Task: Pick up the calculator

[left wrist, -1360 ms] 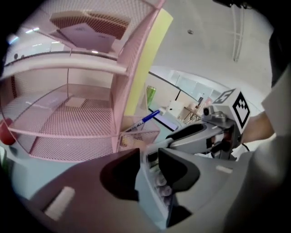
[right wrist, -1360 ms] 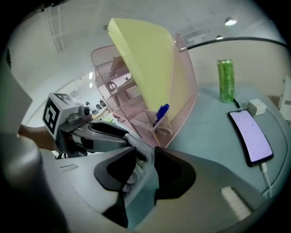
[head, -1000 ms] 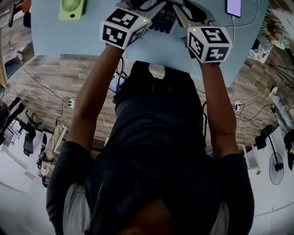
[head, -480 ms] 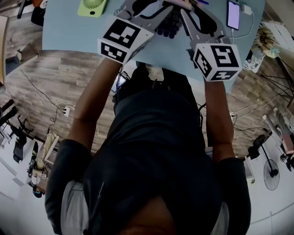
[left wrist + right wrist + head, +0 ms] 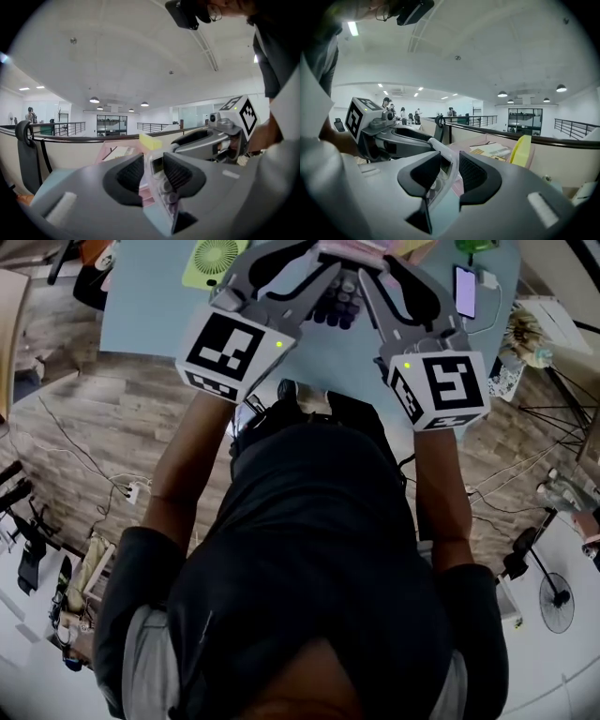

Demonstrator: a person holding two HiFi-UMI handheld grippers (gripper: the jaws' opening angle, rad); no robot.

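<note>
No print on the calculator (image 5: pixel 339 301) can be read; its dark keys show only as a blur; the marker cubes (image 5: pixel 228 352) carry plain black-and-white squares. Both arms reach forward over the blue table (image 5: pixel 141 306); the left gripper (image 5: pixel 317 266) and right gripper (image 5: pixel 377 270) angle inward, each with its jaws clamped on one edge of the calculator, which seems raised off the table.

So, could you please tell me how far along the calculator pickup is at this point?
Done: the reach and the grasp. In hand: the left gripper and the right gripper are each shut on one side of the calculator, holding it between them above the blue table. Left: raising it clear. Whether it is already off the table cannot be told from these views.
</note>
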